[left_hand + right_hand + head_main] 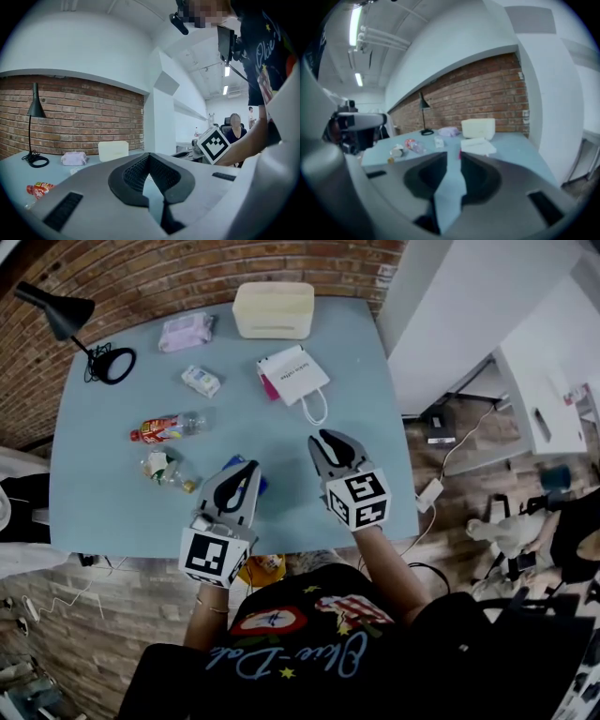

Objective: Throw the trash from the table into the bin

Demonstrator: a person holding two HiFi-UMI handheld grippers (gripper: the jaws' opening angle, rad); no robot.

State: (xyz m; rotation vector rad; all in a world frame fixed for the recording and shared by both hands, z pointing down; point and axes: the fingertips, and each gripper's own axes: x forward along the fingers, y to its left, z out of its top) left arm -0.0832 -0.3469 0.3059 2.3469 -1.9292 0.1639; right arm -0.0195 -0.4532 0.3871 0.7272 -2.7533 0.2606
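Trash lies on the light blue table (112,512): a plastic bottle with a red label (169,427) (412,145), a crumpled bottle (169,470) (397,151), a small white packet (201,381) and a white paper bag (293,374) (477,145). My left gripper (248,467) (149,155) hovers near the front edge, shut and empty, with a blue item (260,486) just beside it. My right gripper (323,439) (453,154) is to its right, pointing toward the paper bag. Its jaws stand slightly apart with nothing between them.
A cream box (274,309) and a pink wipes pack (186,332) sit at the far side, with a black desk lamp (70,320) at the far left corner. Something yellow (262,568) shows below the front edge. A brick wall backs the table, and cables and furniture lie to the right.
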